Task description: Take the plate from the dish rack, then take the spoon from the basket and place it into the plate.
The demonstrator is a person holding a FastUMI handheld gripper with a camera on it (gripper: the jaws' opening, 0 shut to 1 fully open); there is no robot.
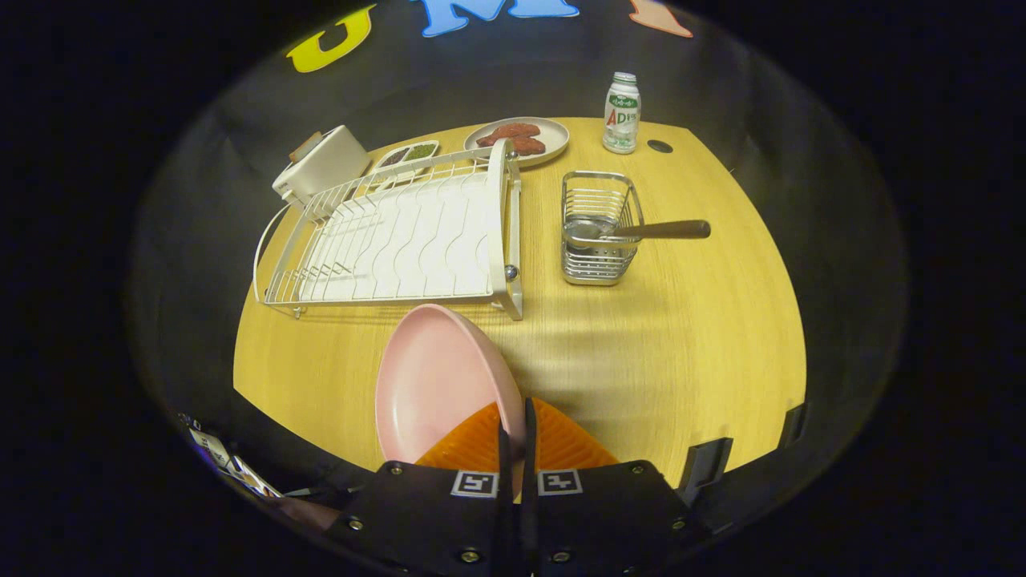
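- The claw (514, 437), its orange ribbed fingers pressed nearly together, pinches the rim of the round pink plate (433, 385), held tilted just ahead and left of it, clear of the white wire dish rack (401, 232) beyond.
- I judge the plate should come down flat on bare wooden tabletop (681, 344) near the claw, released gently.
- The brown-handled metal spoon (641, 231) lies across the steel wire basket (599, 232), beyond and right.
- A white bottle (621, 112) and a plate of meat (517, 138) sit far beyond, not obstructing.
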